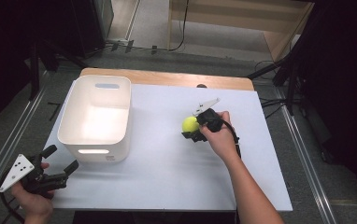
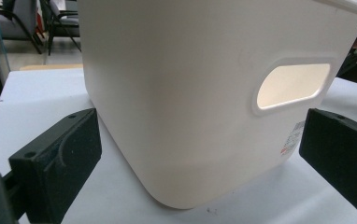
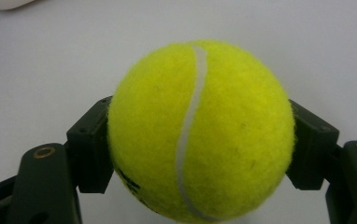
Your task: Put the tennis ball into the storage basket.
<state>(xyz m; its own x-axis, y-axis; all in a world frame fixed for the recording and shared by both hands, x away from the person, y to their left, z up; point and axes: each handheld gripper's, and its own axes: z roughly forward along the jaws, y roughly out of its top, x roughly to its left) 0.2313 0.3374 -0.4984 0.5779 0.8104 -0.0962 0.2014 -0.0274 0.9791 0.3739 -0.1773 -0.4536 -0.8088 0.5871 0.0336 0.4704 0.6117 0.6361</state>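
High view shows the tennis ball right of the counter's middle, nearer its far edge than its near one, clamped in the right gripper that the person's right hand holds. Right gripper view gives the ball up close: bright yellow-green felt, fuzzy, with one white seam curving top to bottom and a bit of dark print low on its left side. The fingers press on it from both sides, clenched on the ball at its widest part, with the white counter behind. Near the counter's near left corner the left gripper sits in the left hand, its fingers spread wide and released, grasping nothing; they point at the white storage bin, which stands by the left edge with a handle slot in its near wall.
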